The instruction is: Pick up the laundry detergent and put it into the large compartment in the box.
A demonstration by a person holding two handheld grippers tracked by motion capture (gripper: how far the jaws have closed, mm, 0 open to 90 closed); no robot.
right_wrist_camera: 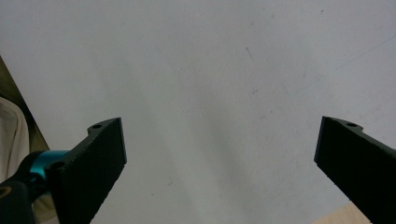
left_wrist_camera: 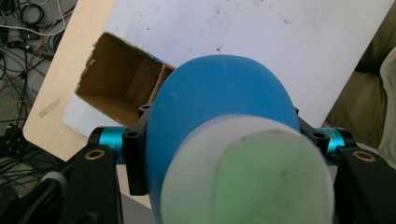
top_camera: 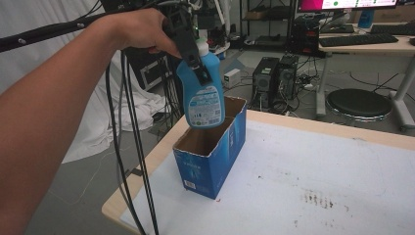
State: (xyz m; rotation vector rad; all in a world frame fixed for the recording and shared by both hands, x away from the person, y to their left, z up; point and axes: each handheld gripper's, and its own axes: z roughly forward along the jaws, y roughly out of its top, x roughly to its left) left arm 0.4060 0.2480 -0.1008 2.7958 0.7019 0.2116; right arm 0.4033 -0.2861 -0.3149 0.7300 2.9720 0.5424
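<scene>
A: Workshop clutter behind; white-topped counter (top_camera: 318, 166). Blue box (top_camera: 210, 156) open at the near left corner.
B: Left hand-held gripper (top_camera: 198, 66) clamps the blue bottle (top_camera: 203, 95) above it; right hand-held gripper (right_wrist_camera: 219, 163) gapes, empty.
A: Mid-carry. Next, likely: centre bottle, lower in.

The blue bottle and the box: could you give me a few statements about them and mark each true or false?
1. The left tongs grip the blue bottle. True.
2. The bottle lies on the table. False: it hangs above the box.
3. The blue box is open at the top. True.
4. The right tongs hold a cap. False: their jaws stand wide apart with nothing between them.
5. The bottle's cap is red. False: it is white.
</scene>
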